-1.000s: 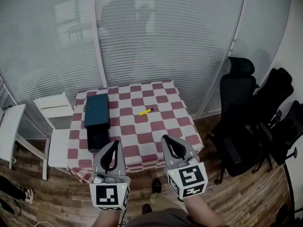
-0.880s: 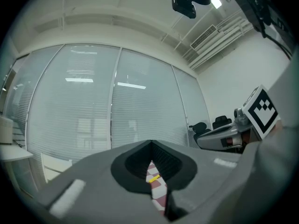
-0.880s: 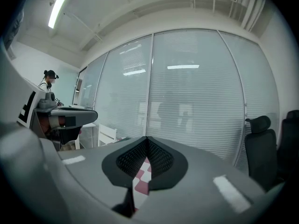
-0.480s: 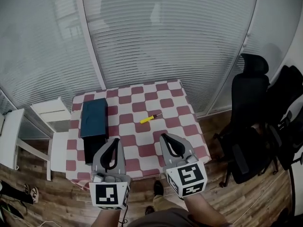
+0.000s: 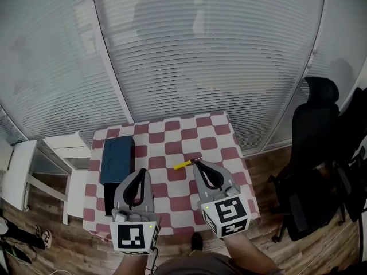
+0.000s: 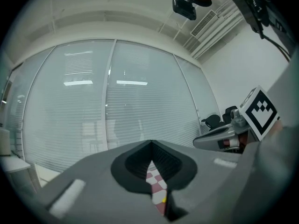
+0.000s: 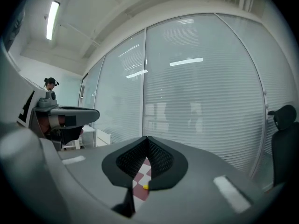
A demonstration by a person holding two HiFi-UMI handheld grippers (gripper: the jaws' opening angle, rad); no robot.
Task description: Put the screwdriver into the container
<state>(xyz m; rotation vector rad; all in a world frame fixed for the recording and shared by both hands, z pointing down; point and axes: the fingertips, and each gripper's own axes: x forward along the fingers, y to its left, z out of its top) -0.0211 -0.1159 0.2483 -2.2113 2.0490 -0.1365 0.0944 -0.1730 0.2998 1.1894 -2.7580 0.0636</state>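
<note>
A glass wall (image 5: 200,50) with closed blinds fills the far side of the room, above a wooden floor (image 5: 57,234). A table (image 5: 172,136) under a red-and-white checked cloth stands against it. Black office chairs (image 5: 318,119) stand to the right of the table and a white chair (image 5: 67,145) stands just beside its left edge.

A dark blue container (image 5: 117,159) lies along the left side of the table.

Both tools are held low in the head view, marker cubes nearest the person, tips pointing toward the table. The left gripper (image 5: 143,172) is clenched: its own view shows the jaw tips (image 6: 152,143) meeting, with nothing caught between them and only a strip of checked cloth visible through the slit below. The right gripper (image 5: 196,165) is clenched the same way, its tips (image 7: 147,138) pressed together and empty.

The screwdriver (image 5: 183,164), with a yellow handle, lies on the cloth right of the table's middle, well apart from the container. In the head view its dark end sits just beside the right gripper's tip; whether they touch cannot be told. A speck of yellow shows through the slit in each gripper view.
</note>
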